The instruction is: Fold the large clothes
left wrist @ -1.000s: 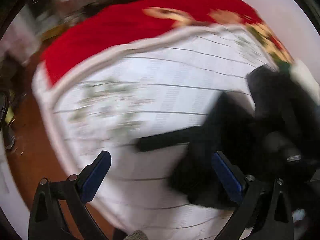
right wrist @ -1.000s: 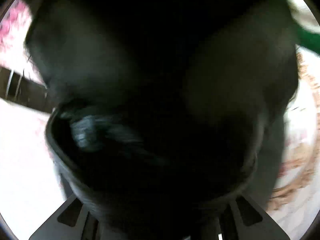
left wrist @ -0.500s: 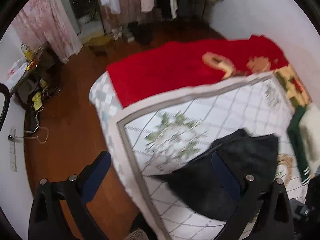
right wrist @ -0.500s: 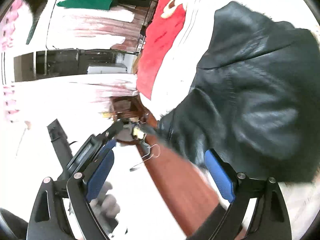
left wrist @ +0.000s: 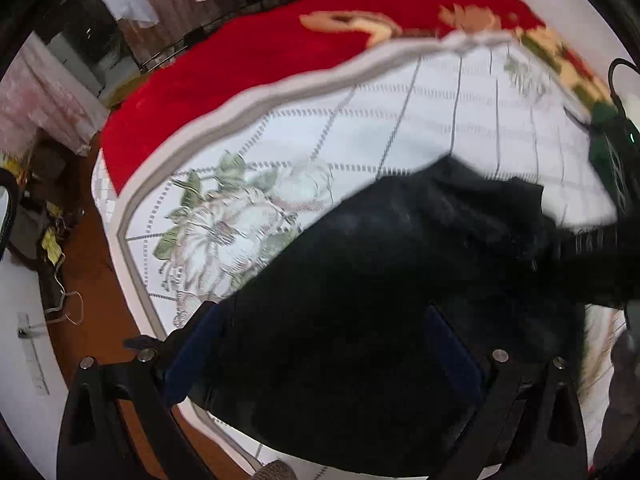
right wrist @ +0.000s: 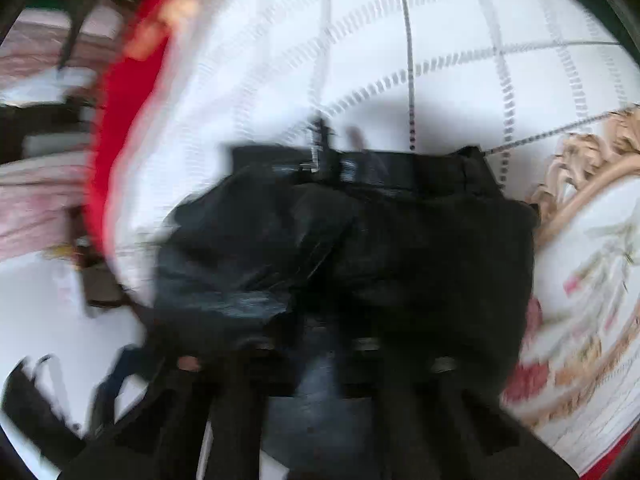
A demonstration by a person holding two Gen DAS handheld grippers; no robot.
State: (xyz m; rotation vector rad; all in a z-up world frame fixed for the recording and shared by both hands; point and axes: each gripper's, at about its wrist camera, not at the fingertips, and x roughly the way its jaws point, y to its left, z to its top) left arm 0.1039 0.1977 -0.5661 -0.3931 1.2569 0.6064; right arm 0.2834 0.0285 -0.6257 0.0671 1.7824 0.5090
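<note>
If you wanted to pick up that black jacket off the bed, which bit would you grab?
I would go for the straight banded hem at the far edge of the black jacket, coming down from above. That edge lies flat and free on the white quilt, while the middle is a rumpled heap that would likely bunch up. Blur hides the finer folds.

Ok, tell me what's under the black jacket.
The black jacket lies on a white checked bedspread with a flower print; whatever is directly beneath the jacket is covered.
</note>
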